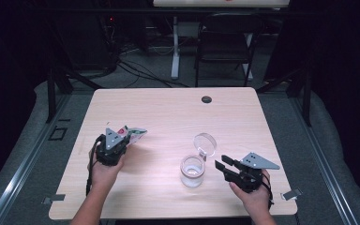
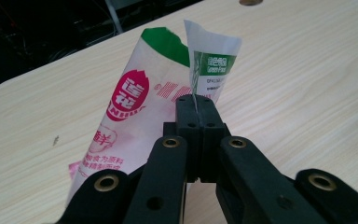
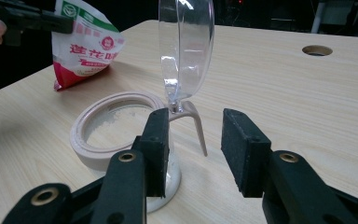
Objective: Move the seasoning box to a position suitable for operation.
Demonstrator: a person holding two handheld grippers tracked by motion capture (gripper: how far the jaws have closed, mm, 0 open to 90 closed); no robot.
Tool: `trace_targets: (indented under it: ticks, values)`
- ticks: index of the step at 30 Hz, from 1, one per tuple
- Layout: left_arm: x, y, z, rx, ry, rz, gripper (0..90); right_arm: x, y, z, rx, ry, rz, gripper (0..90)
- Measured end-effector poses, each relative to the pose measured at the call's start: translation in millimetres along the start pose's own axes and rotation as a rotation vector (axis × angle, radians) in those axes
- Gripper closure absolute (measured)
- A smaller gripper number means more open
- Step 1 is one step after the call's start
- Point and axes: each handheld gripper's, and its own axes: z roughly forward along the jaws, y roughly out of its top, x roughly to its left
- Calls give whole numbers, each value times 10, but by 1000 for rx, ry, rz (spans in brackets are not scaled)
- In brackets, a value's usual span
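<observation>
While the lid stands open, the jar (image 1: 191, 171) holds white powder.

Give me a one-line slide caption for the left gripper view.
Left gripper pinches the torn top of a pink-and-green packet above the wooden table.

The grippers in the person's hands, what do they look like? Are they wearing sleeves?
Both grippers are black. The left gripper and the right gripper each carry a grey three-cornered plate on top. A black cable hangs from the left one. Up close, each has two black jaws with flat square pads and brass-ringed holes. No sleeves show; the forearms are bare.
</observation>
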Motion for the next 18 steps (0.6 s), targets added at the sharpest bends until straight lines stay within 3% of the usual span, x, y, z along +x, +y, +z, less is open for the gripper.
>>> trace_targets:
  ticks: [5, 11, 18]
  values:
    - [138, 106, -145, -24, 25, -15, 900, -4, -1, 15, 0, -1, 1, 619]
    - [267, 275, -306, -48, 71, -4, 900, -6, 3, 15, -1, 0, 2, 619]
    - [403, 393, -396, -53, 97, -14, 900, -20, 2, 9, -4, 0, 8, 619]
